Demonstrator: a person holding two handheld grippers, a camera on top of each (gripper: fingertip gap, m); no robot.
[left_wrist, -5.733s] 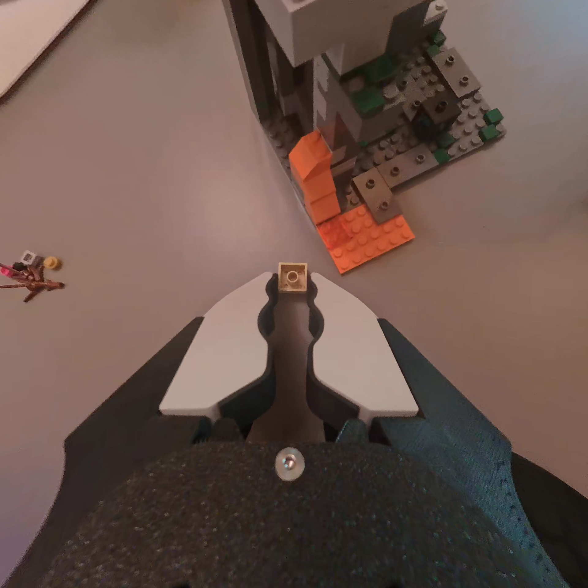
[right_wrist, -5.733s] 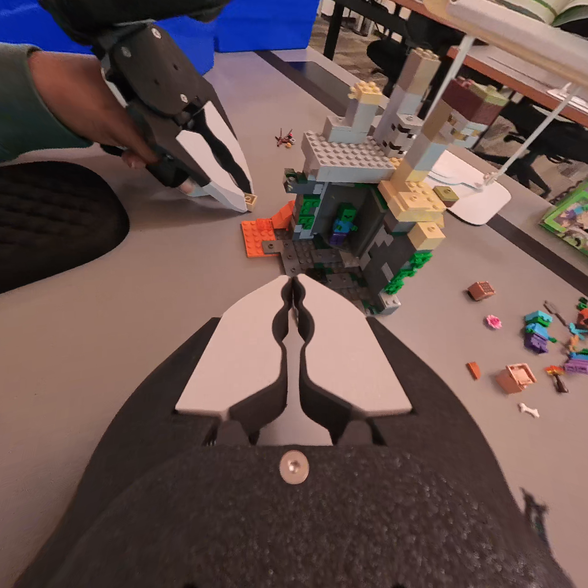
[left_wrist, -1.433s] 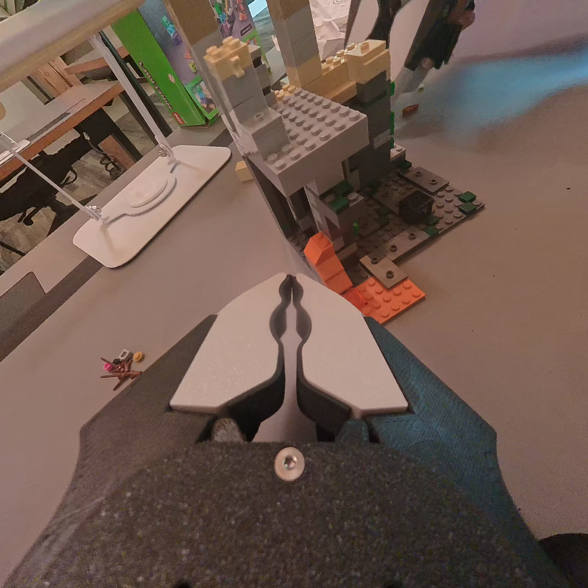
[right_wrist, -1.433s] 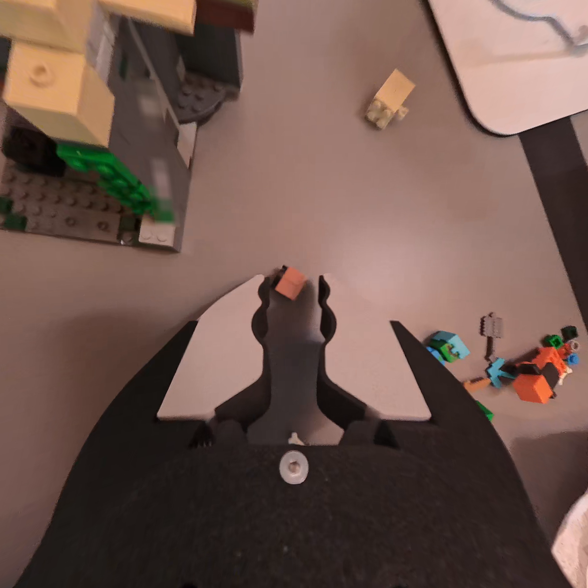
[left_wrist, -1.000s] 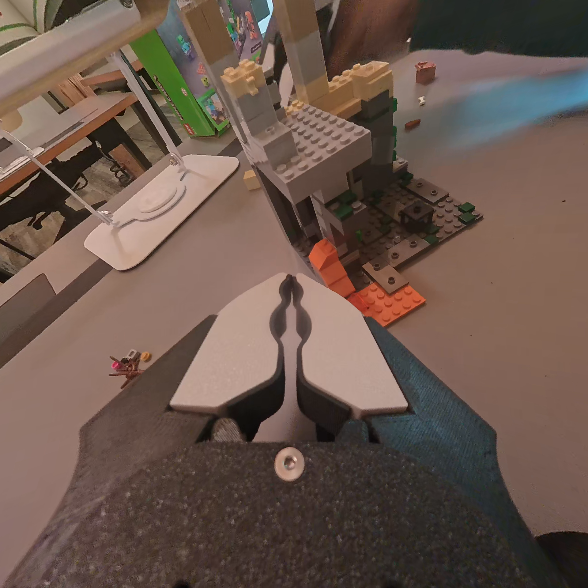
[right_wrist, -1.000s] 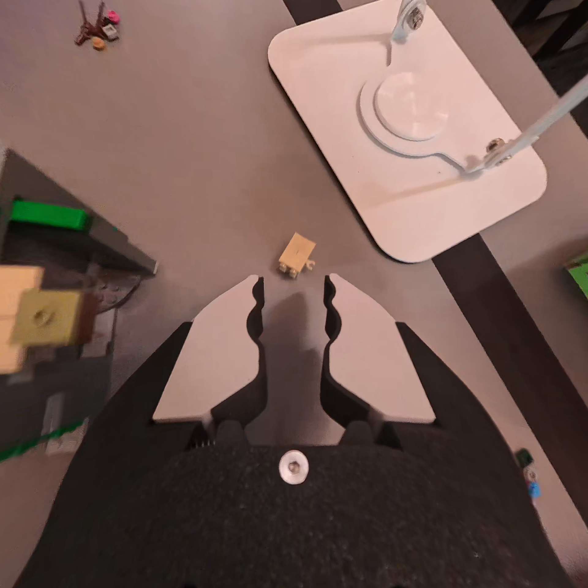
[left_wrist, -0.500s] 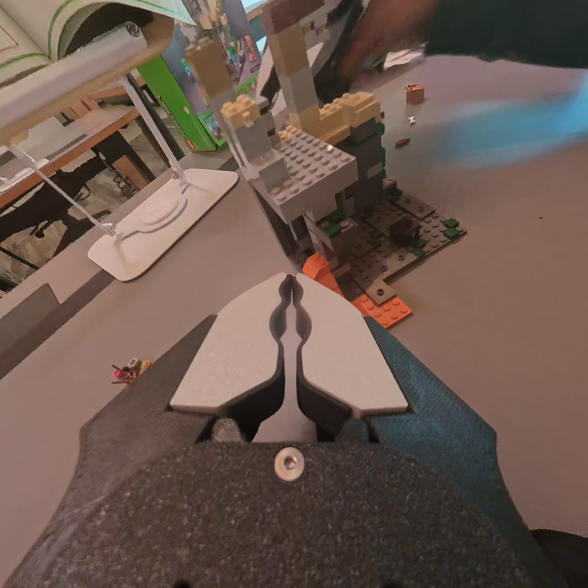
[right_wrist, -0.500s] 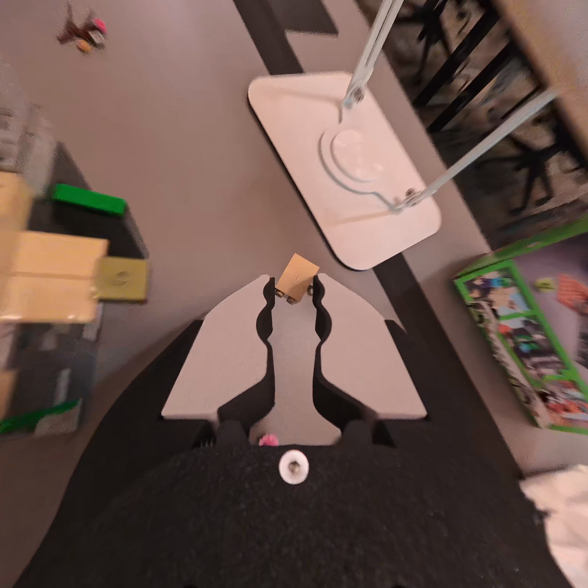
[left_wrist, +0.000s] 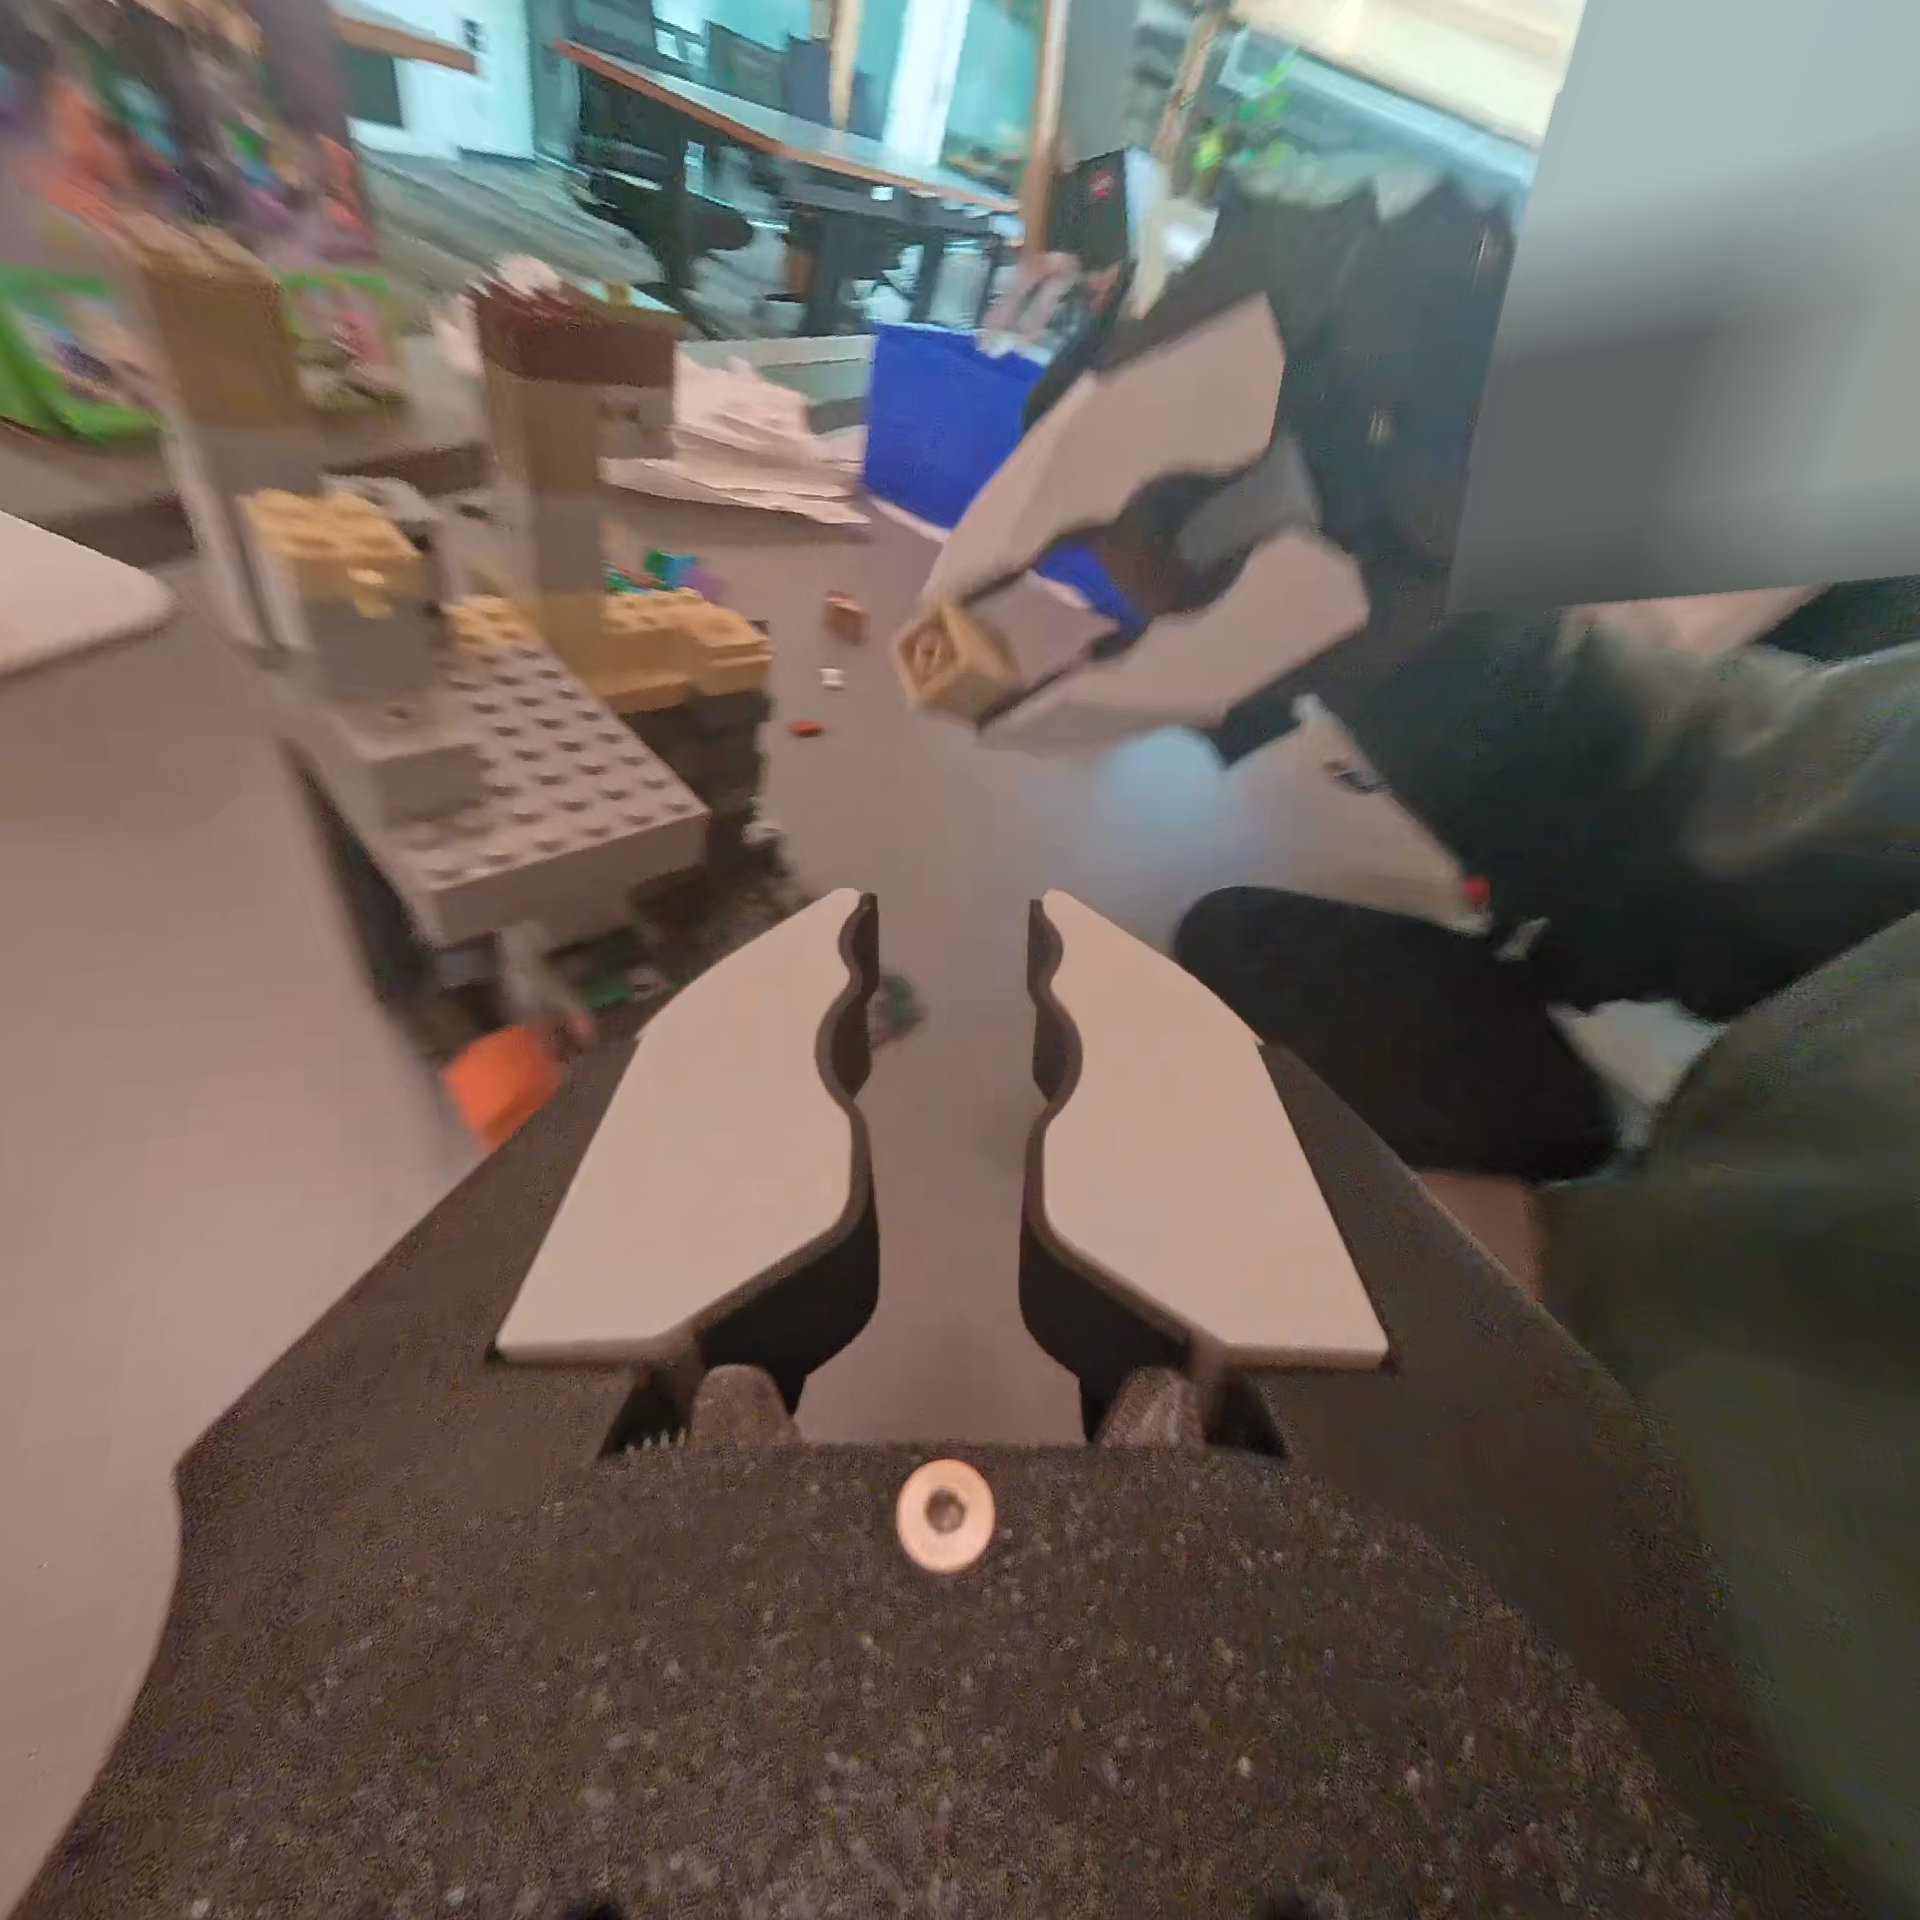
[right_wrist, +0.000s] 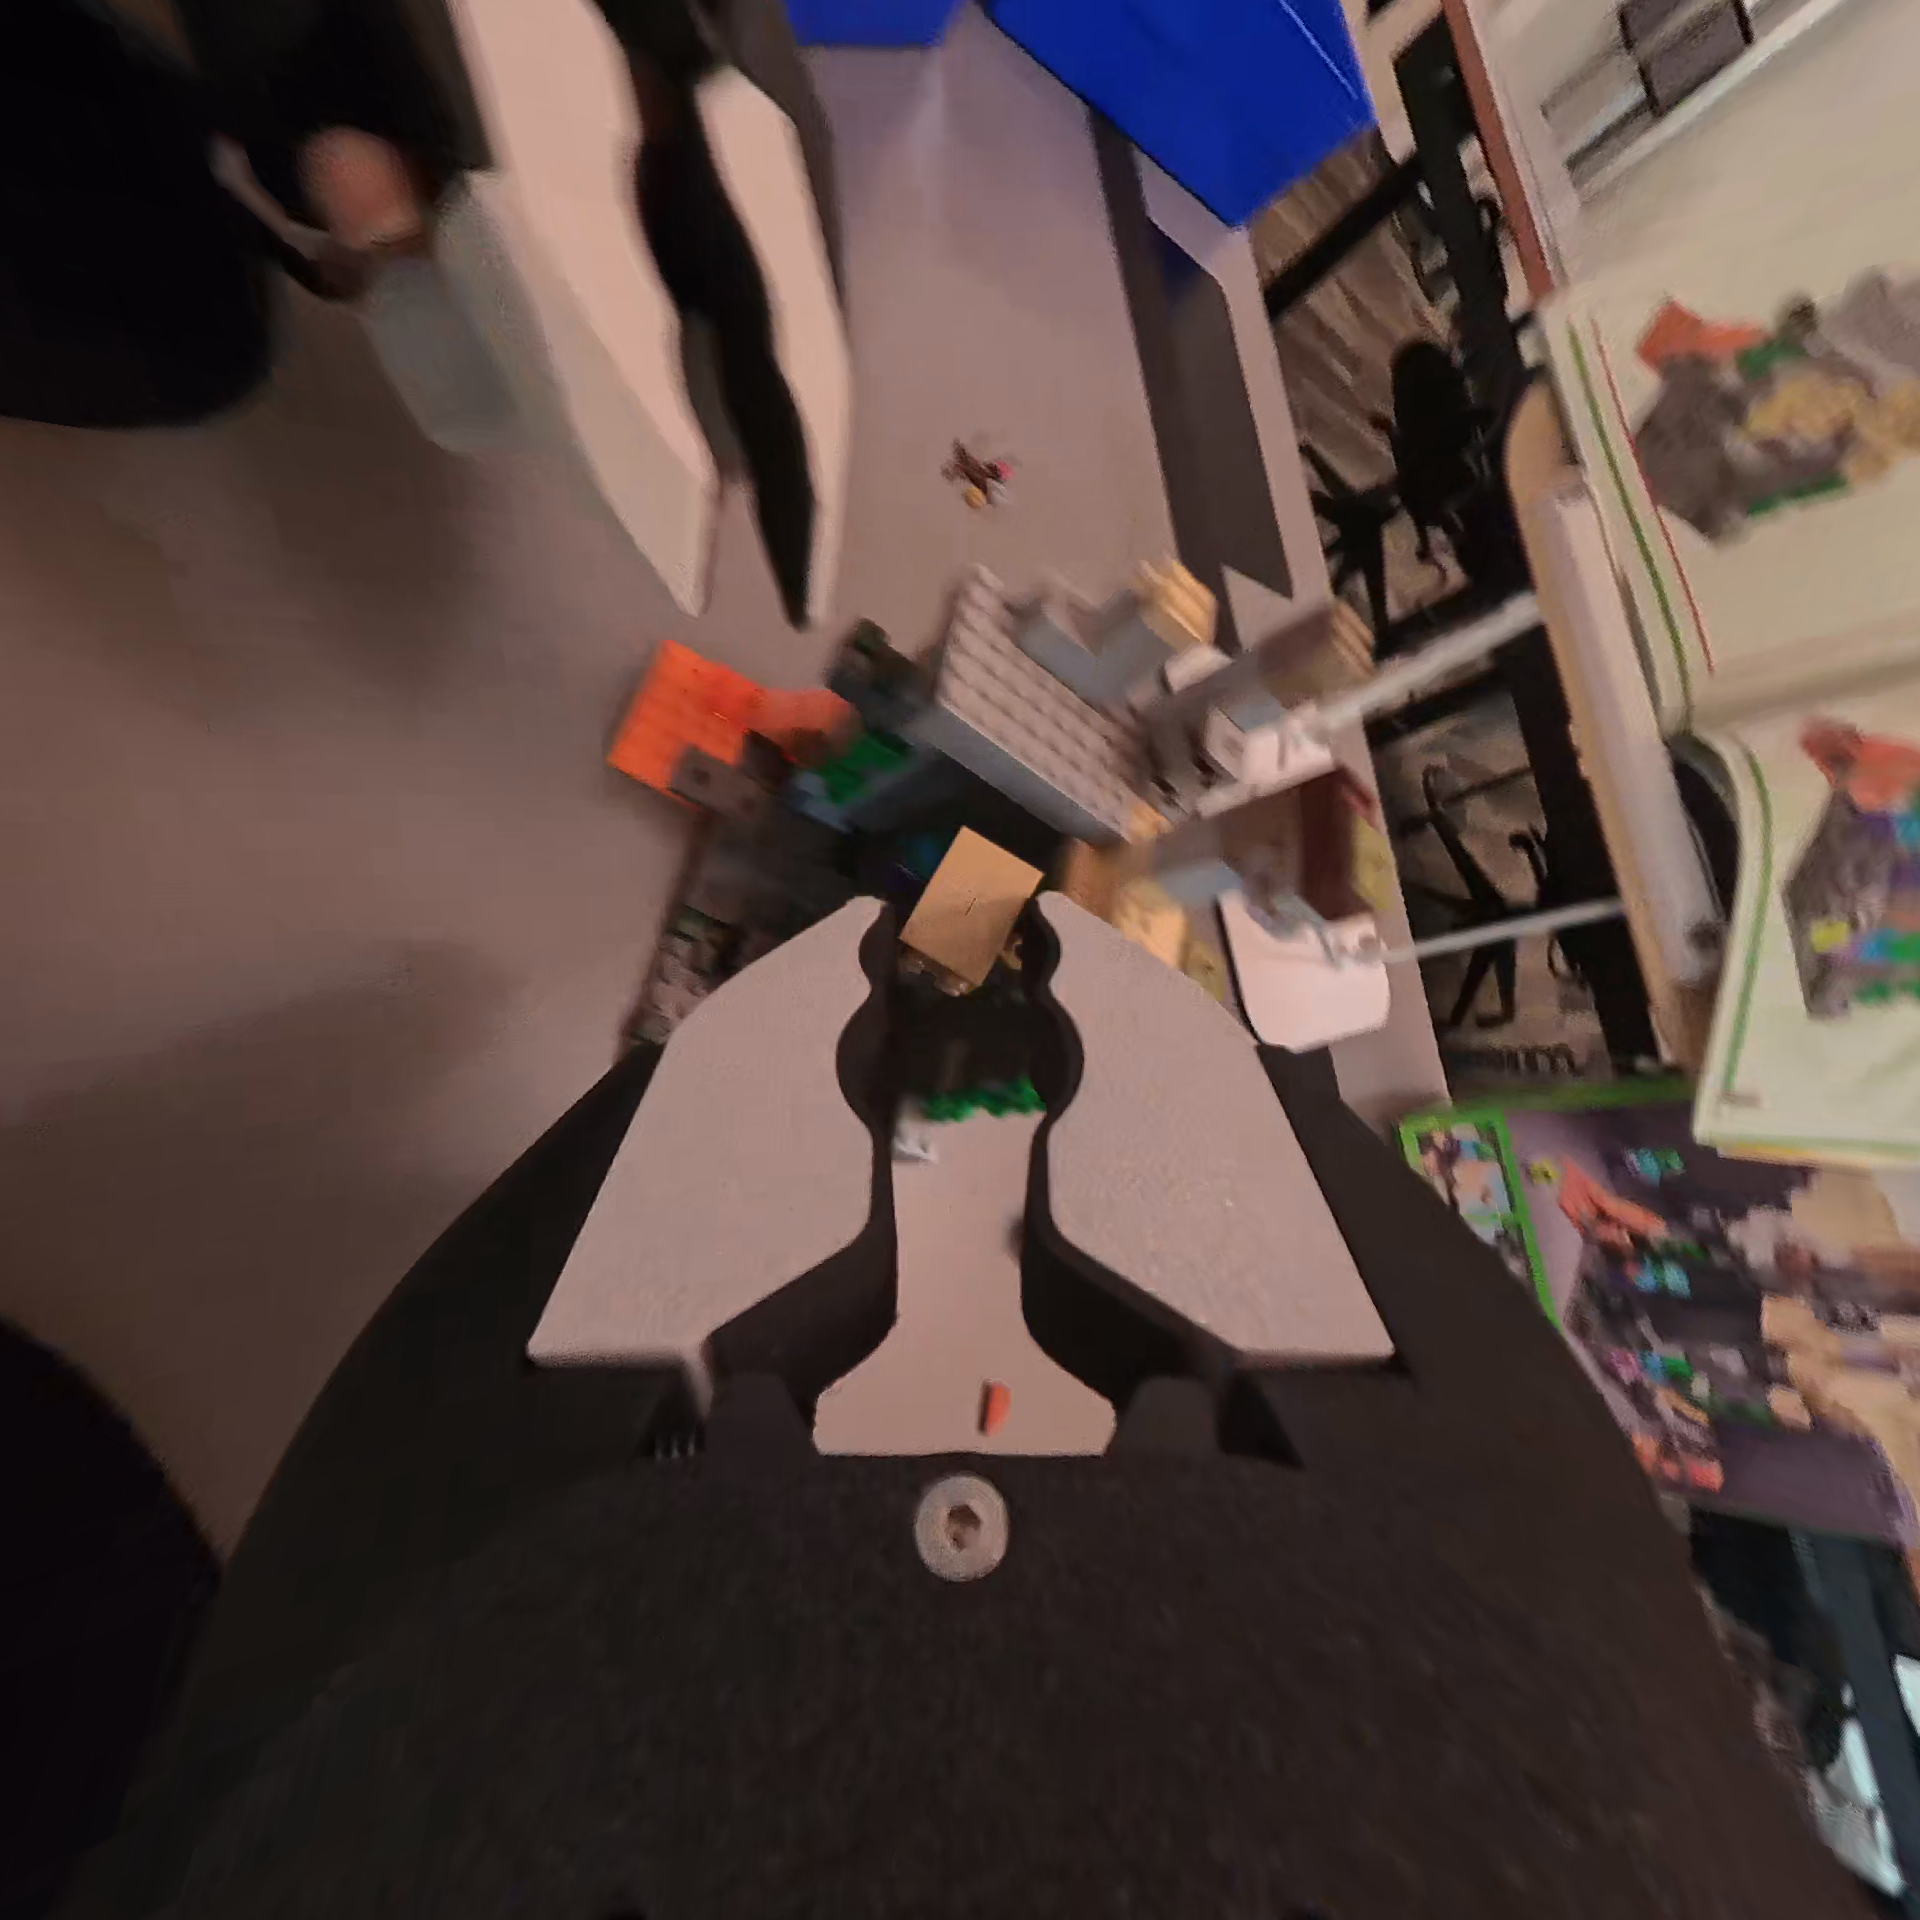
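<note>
L wrist view: left gripper (left_wrist: 948, 914) fingers now parted, empty, were shut 0.5 s ago; right gripper (left_wrist: 1023, 665) at 1 o'clock pinches tan brick (left_wrist: 948, 659).
R wrist view: right gripper (right_wrist: 961, 914) fingers narrow on tan brick (right_wrist: 971, 900), lifted off worktop (right_wrist: 312, 831), brick build (right_wrist: 1039, 717) at 12 o'clock.

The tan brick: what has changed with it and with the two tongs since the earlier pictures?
The right tongs closed on the tan brick that lay on the grey table and lifted it. The left tongs, shut empty a second ago, have opened. The brick castle stayed in place.
</note>
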